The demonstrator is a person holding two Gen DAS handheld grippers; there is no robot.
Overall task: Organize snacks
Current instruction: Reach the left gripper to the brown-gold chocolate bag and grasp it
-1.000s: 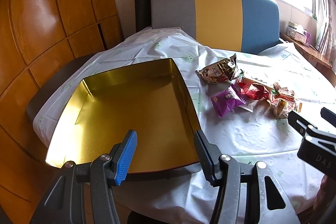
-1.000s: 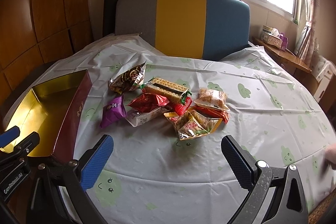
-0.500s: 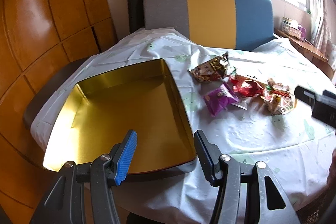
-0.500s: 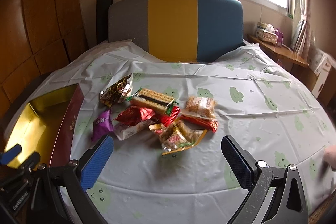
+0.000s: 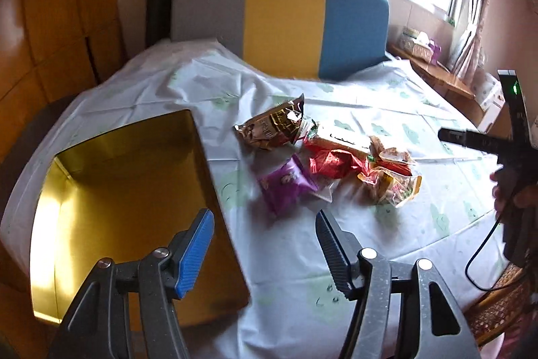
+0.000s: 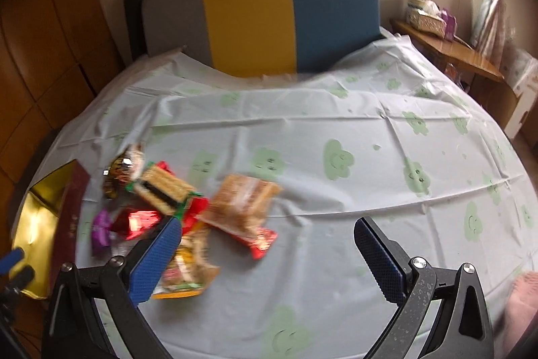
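Hovering over the snack pile (image 6: 188, 211), left tool (image 5: 264, 244) just widening, right tool (image 6: 269, 258) spread, both empty.

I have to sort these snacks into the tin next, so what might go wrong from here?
The snack pile is overlapped: closing on the purple packet may drag the red packet beside it. The gold tin sits near the table edge, so a nudge from the left gripper might push it off. The loose tablecloth could bunch.
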